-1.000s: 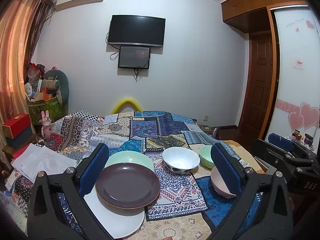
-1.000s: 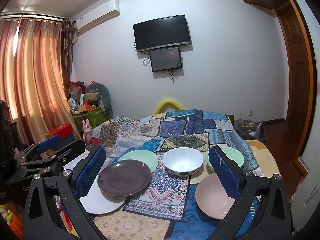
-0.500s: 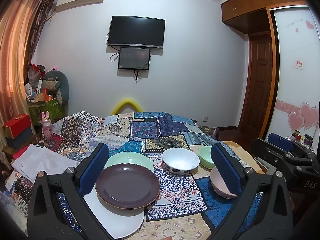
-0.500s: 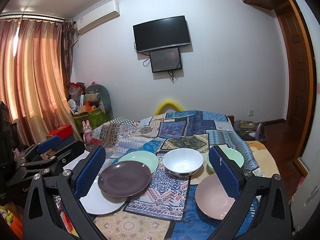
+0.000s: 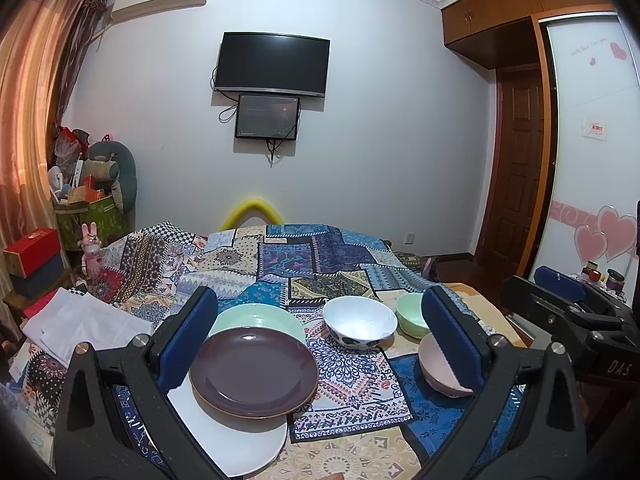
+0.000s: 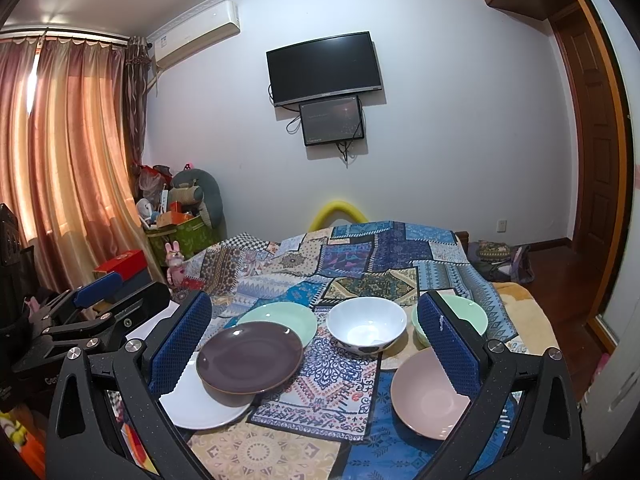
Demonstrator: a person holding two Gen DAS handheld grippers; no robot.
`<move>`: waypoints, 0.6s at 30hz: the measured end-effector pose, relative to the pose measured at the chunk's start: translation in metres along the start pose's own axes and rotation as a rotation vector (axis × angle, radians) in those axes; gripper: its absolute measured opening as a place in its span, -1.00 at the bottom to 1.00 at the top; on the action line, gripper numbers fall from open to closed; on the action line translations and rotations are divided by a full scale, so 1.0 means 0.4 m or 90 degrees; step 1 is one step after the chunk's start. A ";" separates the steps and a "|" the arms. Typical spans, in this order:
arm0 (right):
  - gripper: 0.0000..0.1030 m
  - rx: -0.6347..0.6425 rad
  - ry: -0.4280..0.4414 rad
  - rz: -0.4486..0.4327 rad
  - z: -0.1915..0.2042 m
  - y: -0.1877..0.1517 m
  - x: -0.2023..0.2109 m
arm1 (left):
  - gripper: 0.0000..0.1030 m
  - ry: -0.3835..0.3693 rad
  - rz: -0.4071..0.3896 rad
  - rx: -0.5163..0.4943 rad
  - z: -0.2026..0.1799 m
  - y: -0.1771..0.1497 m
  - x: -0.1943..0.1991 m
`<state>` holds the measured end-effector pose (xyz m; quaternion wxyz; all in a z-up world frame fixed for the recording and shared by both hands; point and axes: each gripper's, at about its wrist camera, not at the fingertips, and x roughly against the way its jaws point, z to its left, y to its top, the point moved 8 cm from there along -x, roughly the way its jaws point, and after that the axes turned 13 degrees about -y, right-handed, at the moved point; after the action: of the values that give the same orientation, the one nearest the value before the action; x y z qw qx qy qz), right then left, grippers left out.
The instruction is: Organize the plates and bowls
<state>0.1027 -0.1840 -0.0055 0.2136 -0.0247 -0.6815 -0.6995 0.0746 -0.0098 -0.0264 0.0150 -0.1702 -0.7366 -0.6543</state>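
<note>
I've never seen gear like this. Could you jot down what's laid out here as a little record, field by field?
Surface: patchwork cloth
Plates: brown plate overlapping a white plate and a green plate
Bowls: white bowl, green bowl, pink bowl, none stacked
Left gripper: fingers wide apart, holding nothing
Right gripper: fingers wide apart, holding nothing
Sorting: not begun

White "DAS" on the right hand-held gripper [image 5: 576, 320]'s black body.
</note>
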 end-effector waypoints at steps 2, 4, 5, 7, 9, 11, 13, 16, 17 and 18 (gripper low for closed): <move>0.99 0.000 0.000 0.000 0.000 0.000 -0.001 | 1.00 0.000 0.000 0.000 -0.001 0.000 0.000; 0.99 0.000 0.000 0.001 -0.001 0.000 0.000 | 1.00 0.000 -0.001 0.000 0.000 0.002 0.000; 0.99 0.000 0.001 0.001 -0.001 0.000 -0.001 | 1.00 0.000 -0.002 0.000 0.000 0.002 0.001; 0.99 0.000 0.001 0.001 0.000 0.000 -0.001 | 1.00 -0.001 -0.002 -0.001 -0.002 0.003 0.000; 0.99 0.000 0.000 0.001 0.000 0.000 -0.001 | 1.00 -0.002 -0.002 0.000 -0.001 0.003 0.000; 0.99 0.001 0.000 0.001 0.000 0.000 -0.001 | 1.00 -0.003 -0.002 0.000 -0.002 0.001 -0.001; 0.99 0.001 0.000 0.001 0.000 0.000 -0.001 | 1.00 -0.003 -0.002 0.001 -0.003 0.001 -0.001; 0.99 0.001 0.000 0.004 0.001 -0.003 -0.004 | 1.00 -0.005 -0.001 0.004 0.000 0.001 -0.003; 0.99 0.001 0.000 0.005 0.002 -0.005 -0.006 | 1.00 -0.005 -0.001 0.005 -0.001 0.000 -0.006; 0.99 0.002 -0.001 0.007 0.002 -0.006 -0.008 | 1.00 -0.006 0.000 0.006 0.004 0.001 -0.004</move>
<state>0.1045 -0.1824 -0.0087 0.2169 -0.0282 -0.6827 -0.6972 0.0764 -0.0086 -0.0265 0.0124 -0.1732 -0.7399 -0.6499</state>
